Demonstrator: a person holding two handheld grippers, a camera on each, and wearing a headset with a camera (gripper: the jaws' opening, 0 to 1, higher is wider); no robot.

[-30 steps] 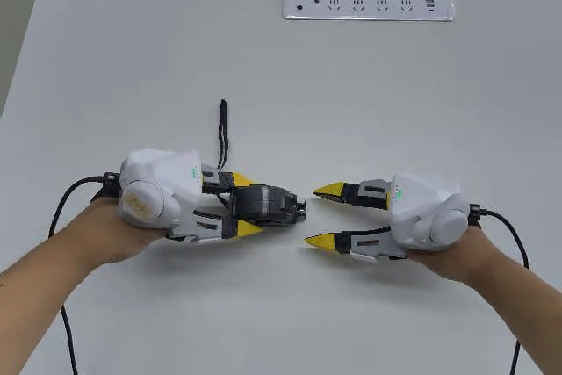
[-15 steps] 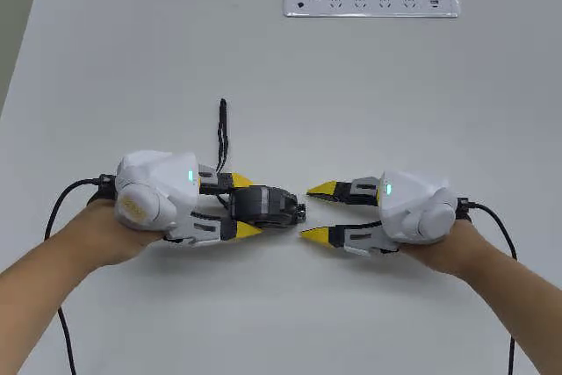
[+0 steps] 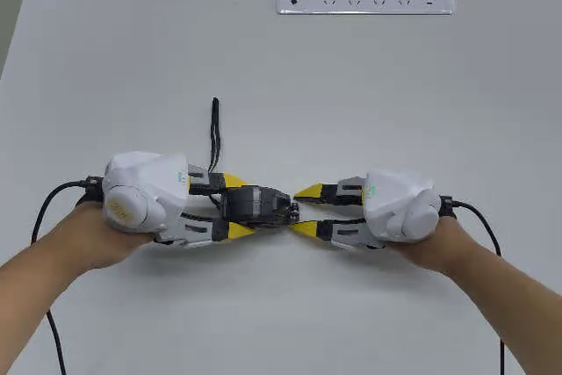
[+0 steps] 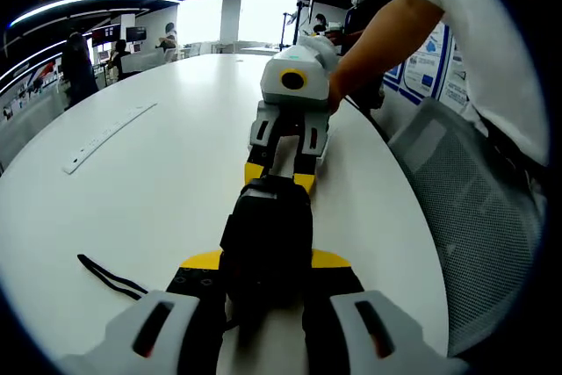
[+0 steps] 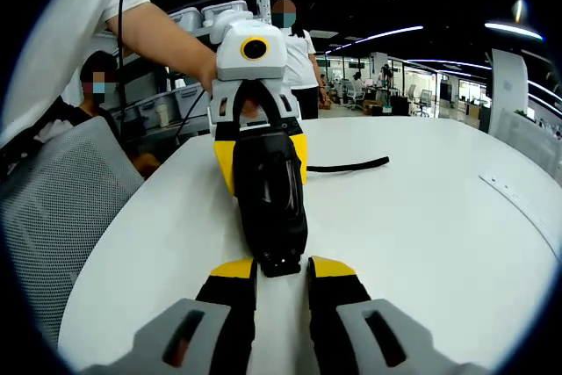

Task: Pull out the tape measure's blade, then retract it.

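On the smooth, matte white table [image 3: 369, 94], the tape measure [image 3: 257, 205], a blocky black and dark-grey case with ribbed sides, lies lengthwise between two facing grippers. Glossy white rounded shells cover both tools, and their jaws are dark with wedge-shaped yellow tips. The left gripper [image 3: 239, 205] is clamped across the case's rear half, one jaw pressed to each flank. The right gripper [image 5: 283, 268] has its jaws slightly apart, the pointed tips flanking the case's narrow nose, where a small squared tab protrudes. A thin black wrist strap [image 3: 213, 129] trails limply from the case across the table. Farther back lies a long, flat white power strip [image 3: 364, 0].
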